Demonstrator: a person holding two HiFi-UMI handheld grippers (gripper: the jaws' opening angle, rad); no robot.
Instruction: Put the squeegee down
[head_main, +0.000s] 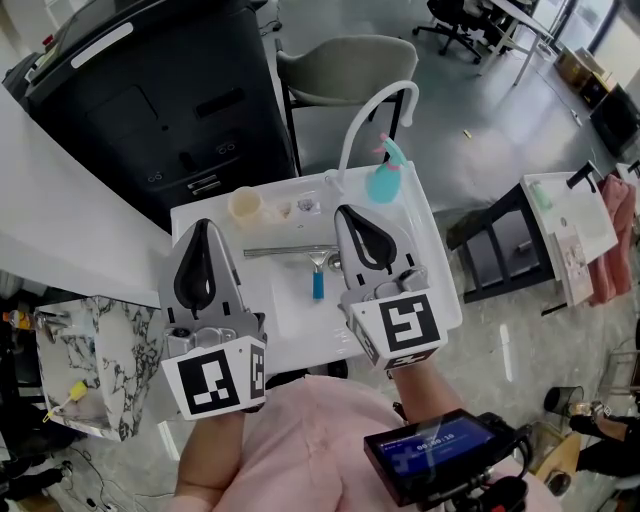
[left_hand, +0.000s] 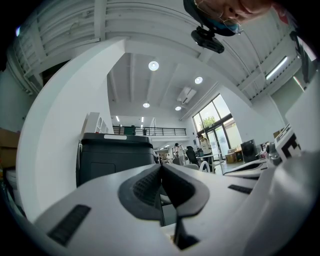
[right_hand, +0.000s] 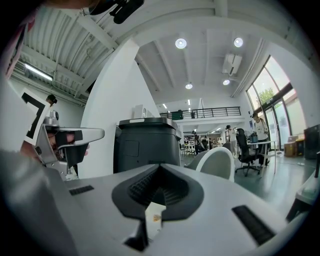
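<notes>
We judge the put-down step as good as done: the squeegee (head_main: 312, 262) lies flat in the basin of the white sink (head_main: 442, 285), its metal blade crosswise and its blue handle pointing back toward us; neither gripper holds it. The left gripper (head_main: 204, 232) has its jaws closed together with nothing between the pads, as the left gripper view shows (left_hand: 161, 169); the right gripper (head_main: 345, 216) is likewise closed and empty, its pads meeting in its own view (right_hand: 160, 169). Both point out level across the room rather than down at the sink, so we take them to hover above it, clear of the tool; in the head view the right gripper overlaps the blade's right end, and we cannot tell the gap between them. What is left, as we judge it, is only to draw both grippers back from the basin without brushing the handle; no fresh grasp seems called for. Around the squeegee stand a pale cup (head_main: 245, 205) near the back left corner, the drain (head_main: 308, 205) beside it, a teal spray bottle (head_main: 384, 180) at the back right, and a white curved faucet (head_main: 372, 104) arching over that edge; none crowds the tool. Beyond the sink we see a black cabinet (head_main: 150, 90) and a grey chair (head_main: 345, 68); nothing stands in the way of a straight retreat.
</notes>
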